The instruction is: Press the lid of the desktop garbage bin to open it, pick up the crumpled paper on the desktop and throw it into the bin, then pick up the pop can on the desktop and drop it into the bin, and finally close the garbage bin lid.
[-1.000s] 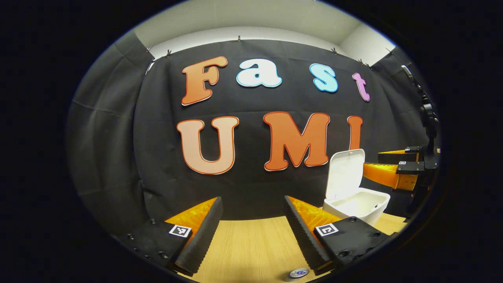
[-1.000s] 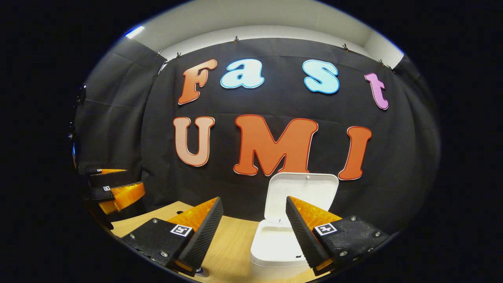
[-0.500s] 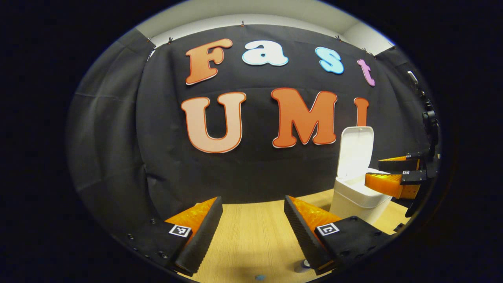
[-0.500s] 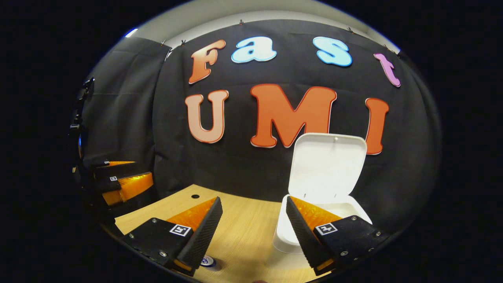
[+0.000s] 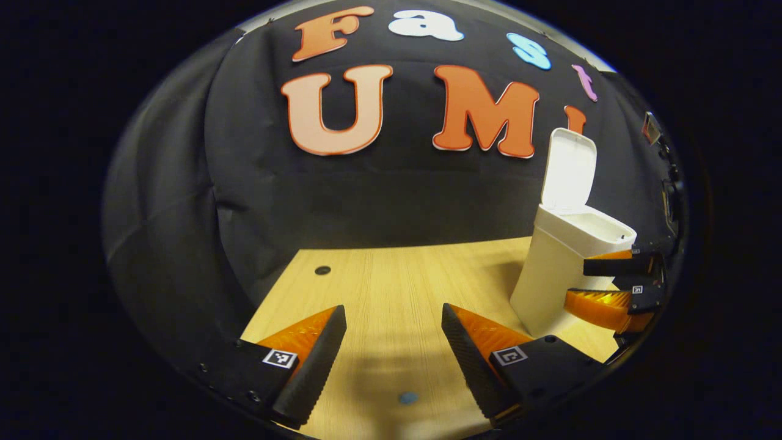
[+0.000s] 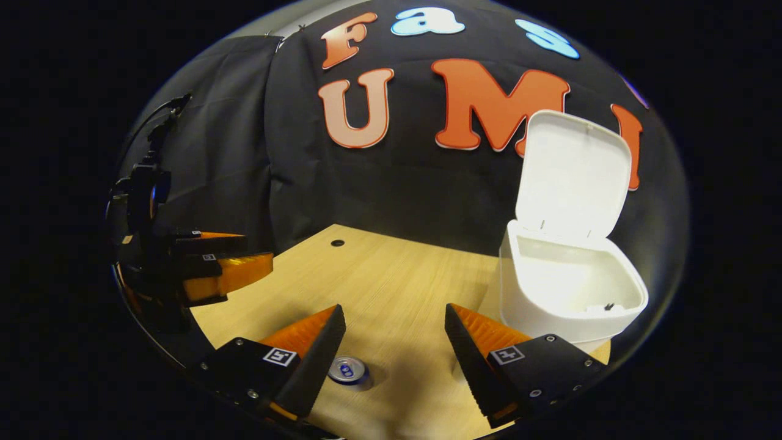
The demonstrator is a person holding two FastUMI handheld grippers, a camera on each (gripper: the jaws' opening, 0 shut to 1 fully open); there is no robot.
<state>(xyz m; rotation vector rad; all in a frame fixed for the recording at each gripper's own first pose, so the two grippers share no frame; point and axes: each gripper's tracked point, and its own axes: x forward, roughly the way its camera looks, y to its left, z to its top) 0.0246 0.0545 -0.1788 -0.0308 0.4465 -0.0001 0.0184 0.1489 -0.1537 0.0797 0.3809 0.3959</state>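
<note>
White bin (image 6: 568,299) lid (image 6: 574,174) upright; pop can (image 6: 347,370) silver top up; both hand-held grippers (image 5: 394,360) (image 6: 394,360) released, empty.

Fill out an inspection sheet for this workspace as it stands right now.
Surface: wooden table, with a round hole near its far corner and a small blue dot.
Job's things: white bin, lid standing open; pop can upright on the table, its top showing.
Clutter: nothing seen.
Grippers: left gripper open, holding nothing; right gripper open, above the table, with the can just inside its left finger.
Cables: nothing seen.
Surroundings: black cloth wall behind the table.
</note>
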